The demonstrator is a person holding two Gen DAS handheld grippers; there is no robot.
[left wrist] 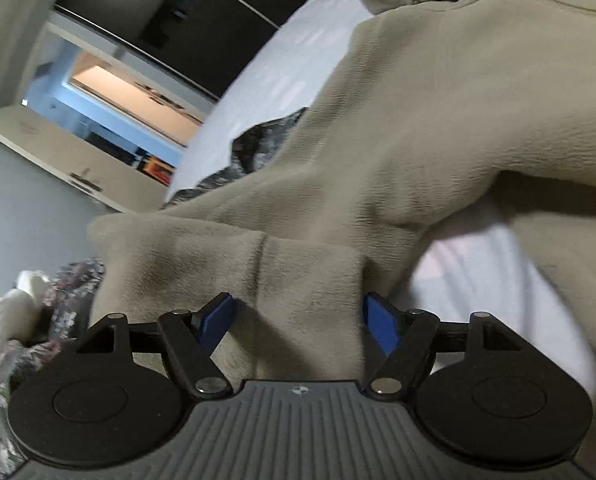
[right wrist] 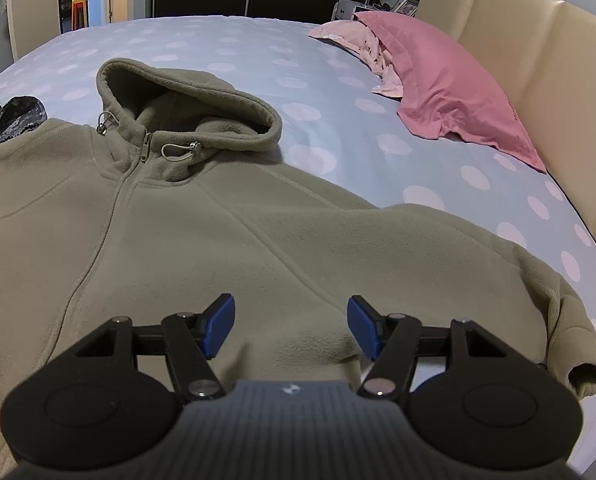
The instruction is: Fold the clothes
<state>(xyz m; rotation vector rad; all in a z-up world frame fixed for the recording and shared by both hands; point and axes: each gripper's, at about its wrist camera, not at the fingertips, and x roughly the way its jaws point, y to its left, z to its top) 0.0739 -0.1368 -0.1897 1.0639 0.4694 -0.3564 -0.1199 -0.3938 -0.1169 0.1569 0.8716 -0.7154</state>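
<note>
An olive fleece hoodie (right wrist: 186, 232) lies front-up on the bed, zipped, with its hood (right wrist: 186, 96) toward the far side. My right gripper (right wrist: 290, 320) hovers open over the lower chest, with nothing between its blue pads. The hoodie's right sleeve (right wrist: 497, 264) runs off to the right, its cuff near the bed edge. In the left wrist view the other sleeve (left wrist: 298, 216) stretches toward the camera. Its cuff end (left wrist: 234, 264) lies between the spread fingers of my left gripper (left wrist: 298, 316), which is open; the pads stand apart from the fabric's sides.
The bed has a pale blue sheet (right wrist: 337, 128) with pink dots. Pink pillows (right wrist: 441, 84) lie against a cream headboard (right wrist: 537, 60). A dark patterned garment (right wrist: 6, 120) sits left of the hoodie, also seen as patterned garment (left wrist: 258, 148). A doorway (left wrist: 130, 96) and dark wardrobe lie beyond.
</note>
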